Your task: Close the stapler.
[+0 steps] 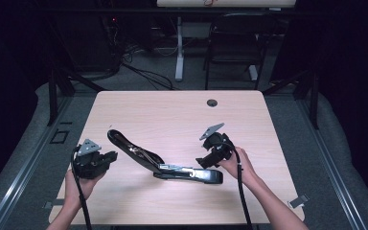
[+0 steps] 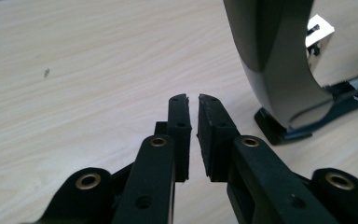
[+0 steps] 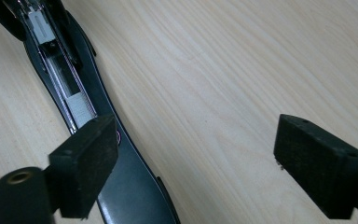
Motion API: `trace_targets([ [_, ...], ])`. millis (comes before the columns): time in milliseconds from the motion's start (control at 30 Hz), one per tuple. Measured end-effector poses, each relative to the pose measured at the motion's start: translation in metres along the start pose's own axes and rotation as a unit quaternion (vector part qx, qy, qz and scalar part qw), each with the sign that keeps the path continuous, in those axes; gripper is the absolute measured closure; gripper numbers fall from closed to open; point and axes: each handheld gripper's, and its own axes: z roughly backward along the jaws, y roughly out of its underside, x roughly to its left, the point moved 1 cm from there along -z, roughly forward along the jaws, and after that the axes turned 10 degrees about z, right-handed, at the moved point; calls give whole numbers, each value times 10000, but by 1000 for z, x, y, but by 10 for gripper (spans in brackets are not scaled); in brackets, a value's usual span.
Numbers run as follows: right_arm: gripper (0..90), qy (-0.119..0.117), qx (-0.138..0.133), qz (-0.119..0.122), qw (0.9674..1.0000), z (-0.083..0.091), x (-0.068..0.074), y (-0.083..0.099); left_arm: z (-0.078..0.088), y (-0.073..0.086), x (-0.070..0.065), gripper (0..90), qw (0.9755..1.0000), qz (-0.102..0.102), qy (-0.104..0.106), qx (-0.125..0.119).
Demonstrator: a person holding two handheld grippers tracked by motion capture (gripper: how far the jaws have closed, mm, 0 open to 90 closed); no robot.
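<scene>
Black jaws of the left gripper [image 2: 192, 105] are nearly shut on nothing; the right gripper [image 3: 193, 154] gapes beside the opened stapler [image 1: 165, 165]. Refilling and closing seem left.

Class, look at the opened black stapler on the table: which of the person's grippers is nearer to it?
Right. The right gripper hovers right at the stapler base; the left gripper sits apart, beside its raised arm.

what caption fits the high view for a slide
Opened black stapler on a wooden table, shut left gripper beside it, open right gripper over its base.
</scene>
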Motion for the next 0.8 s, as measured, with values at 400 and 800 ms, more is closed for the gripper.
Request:
trace_targets([
  [400, 597, -67, -832, 53, 9965, 23, 11, -9, -9, -6, -1, 848, 9996, -11, 148, -257],
  [800, 873, -290, -1152, 528, 9915, 29, 29, -27, -9, -7, -10, 869, 9983, -72, 378, -440],
])
